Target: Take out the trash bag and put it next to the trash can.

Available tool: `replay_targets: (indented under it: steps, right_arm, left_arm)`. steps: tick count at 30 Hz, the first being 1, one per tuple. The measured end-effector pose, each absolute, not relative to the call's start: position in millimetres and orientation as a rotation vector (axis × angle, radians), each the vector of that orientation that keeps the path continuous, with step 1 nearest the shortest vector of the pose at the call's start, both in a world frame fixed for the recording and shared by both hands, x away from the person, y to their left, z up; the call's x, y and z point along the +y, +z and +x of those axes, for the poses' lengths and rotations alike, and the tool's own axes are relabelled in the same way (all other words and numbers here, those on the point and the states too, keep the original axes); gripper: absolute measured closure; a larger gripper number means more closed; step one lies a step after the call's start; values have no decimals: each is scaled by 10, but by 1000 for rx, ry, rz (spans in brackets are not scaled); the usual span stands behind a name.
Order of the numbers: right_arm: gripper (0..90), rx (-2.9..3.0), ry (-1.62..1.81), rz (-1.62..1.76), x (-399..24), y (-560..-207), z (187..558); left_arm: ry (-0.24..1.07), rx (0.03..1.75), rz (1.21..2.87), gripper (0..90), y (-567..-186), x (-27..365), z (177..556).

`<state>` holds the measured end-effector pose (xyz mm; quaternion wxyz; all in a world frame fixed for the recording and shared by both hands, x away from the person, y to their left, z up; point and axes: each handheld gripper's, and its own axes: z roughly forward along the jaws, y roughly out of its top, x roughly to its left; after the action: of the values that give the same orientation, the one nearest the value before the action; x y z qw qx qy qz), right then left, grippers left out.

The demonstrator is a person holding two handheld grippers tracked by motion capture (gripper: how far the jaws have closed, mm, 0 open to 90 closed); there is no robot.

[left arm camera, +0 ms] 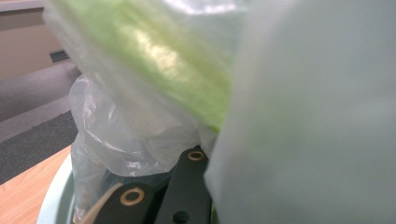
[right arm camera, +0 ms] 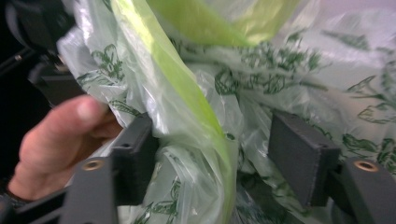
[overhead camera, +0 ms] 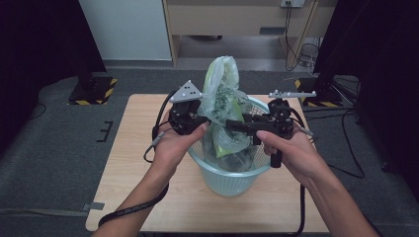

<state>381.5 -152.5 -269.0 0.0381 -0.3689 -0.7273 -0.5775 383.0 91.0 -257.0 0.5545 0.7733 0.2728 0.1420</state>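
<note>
Bag (overhead camera: 223, 106): thin, glossy, crinkled clear plastic film with green leaf print. Basket (overhead camera: 232, 178): pale perforated plastic, smooth rim. Table (overhead camera: 128, 163): light wood, matt. Jaws: matt black plastic with brass-coloured rivets. Floor (overhead camera: 54, 143): grey, rough carpet.

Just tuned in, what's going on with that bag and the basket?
A person is working a thin plastic bag with green print and a lime-green strip at a pale green plastic basket on the light wooden table. The left gripper has its jaws shut on the bag's side. The right gripper has its jaws open, with bag film bunched between the pads, not yet pinched. The bag's lower part sits in the basket while its top stands above the rim.
</note>
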Motion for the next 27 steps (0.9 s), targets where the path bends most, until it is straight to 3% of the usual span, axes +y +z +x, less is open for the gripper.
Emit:
replay_targets:
  steps: [3,7,9,13,19,27]
  right_arm:
    - [509,-2254,-1742,-1107,-1506,-2745,3835]
    - [784,-2268,-1733,-1081,-1521,-2765,3880]
    - [858,-2285,-1747,-1094,-1543,-2754,3904]
    - [888,-2282,-1769,-1141,-1591,-2739,3980]
    - [892,-2217,-1811,-1162,-1657,-2719,4105]
    - [893,-2186,-1772,-1135,-1567,-2669,4116]
  left_arm:
    - [294,643,1809,892,-2566,904,3821]
    - [284,630,1818,891,-2568,902,3811]
    - [280,630,1821,887,-2572,910,3814]
    - [224,615,1816,853,-2584,917,3824]
    - [168,568,1876,665,-2600,861,3830]
    - [250,578,1943,573,-2609,756,3804]
